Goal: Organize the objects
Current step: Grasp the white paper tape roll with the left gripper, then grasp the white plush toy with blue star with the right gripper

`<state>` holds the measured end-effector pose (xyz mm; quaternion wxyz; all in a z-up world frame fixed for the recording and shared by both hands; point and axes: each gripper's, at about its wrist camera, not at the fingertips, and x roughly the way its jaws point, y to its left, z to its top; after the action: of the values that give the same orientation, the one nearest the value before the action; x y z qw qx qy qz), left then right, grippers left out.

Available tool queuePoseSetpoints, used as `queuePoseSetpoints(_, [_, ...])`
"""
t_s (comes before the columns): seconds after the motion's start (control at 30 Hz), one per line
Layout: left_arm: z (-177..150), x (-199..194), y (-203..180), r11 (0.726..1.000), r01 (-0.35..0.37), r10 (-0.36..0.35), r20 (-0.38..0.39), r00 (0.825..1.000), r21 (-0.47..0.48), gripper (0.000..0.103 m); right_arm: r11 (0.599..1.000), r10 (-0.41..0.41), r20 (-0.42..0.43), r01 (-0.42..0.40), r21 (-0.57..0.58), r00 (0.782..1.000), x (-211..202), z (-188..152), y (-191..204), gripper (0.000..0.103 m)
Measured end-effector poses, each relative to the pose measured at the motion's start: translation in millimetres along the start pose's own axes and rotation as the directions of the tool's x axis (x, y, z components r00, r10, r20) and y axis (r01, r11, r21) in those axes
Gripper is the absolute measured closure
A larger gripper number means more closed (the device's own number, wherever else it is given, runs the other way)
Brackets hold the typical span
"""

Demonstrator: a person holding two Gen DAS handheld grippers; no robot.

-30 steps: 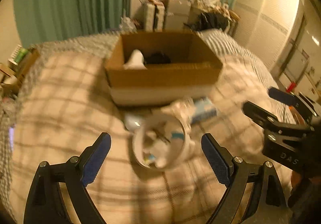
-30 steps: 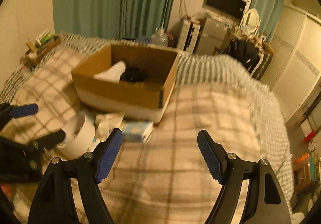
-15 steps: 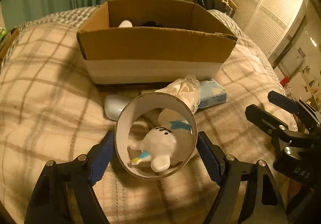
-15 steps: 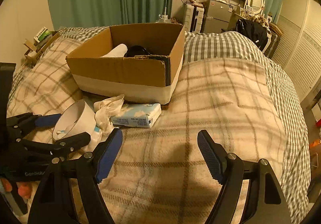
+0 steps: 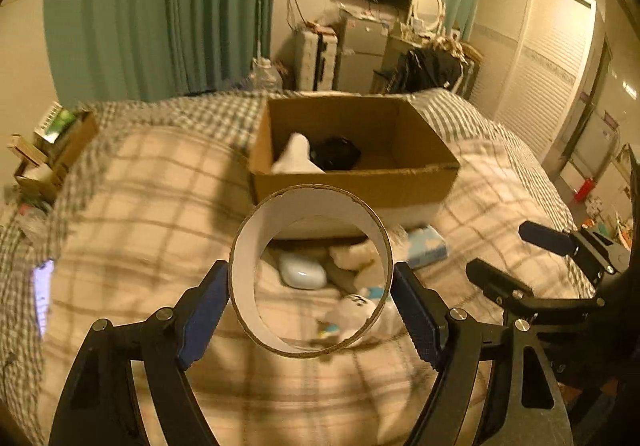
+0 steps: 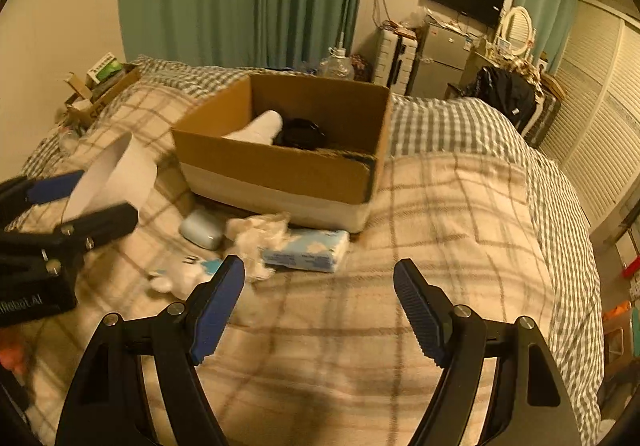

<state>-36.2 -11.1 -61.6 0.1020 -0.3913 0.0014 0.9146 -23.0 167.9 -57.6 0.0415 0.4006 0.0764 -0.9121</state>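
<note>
Gripping white tube (image 5: pixel 312 274), left gripper (image 5: pixel 312 306) marked "Robot.AI"

A plaid-blanketed bed (image 6: pixel 440 214) is carrying a cardboard box (image 6: pixel 280 170) ahead of the right gripper (image 6: pixel 319 306). A tissue pack (image 6: pixel 306 250), crumpled cloth (image 6: pixel 256 234), pale case (image 6: pixel 202 228) and plush toy (image 6: pixel 180 274) are lying nearer, toward its left.
</note>
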Motion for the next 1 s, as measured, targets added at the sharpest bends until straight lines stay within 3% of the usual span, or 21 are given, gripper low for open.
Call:
queuePoseSetpoints(0.2, [1.5,-0.5,29.9,0.998,-0.056,0.056,0.006,0.998,-0.029,0.021,0.998,0.023,-0.009,-0.023,-0.051,1.000,5.1,6.2,25.9,0.026])
queuePoseSetpoints(0.43, [-9.9,18.6,50.0,0.992,-0.123,0.122,-0.029,0.992,-0.042,0.021,0.992,0.079,-0.098,-0.088,-0.092,0.992,43.6,3.0,55.9,0.026])
queuePoseSetpoints(0.67, [-17.4,31.1,57.9,0.989,-0.138,0.135,-0.055,0.989,-0.045,0.021,0.979,0.169,-0.198,-0.188,-0.080,0.966,77.9,-4.1,71.2,0.026])
queuePoseSetpoints(1.0, [-20.4,32.0,54.4,0.989,-0.144,0.142,-0.067,0.988,-0.039,0.021,0.964,0.198,-0.272,-0.238,-0.120,0.942,97.2,-12.0,90.6,0.030])
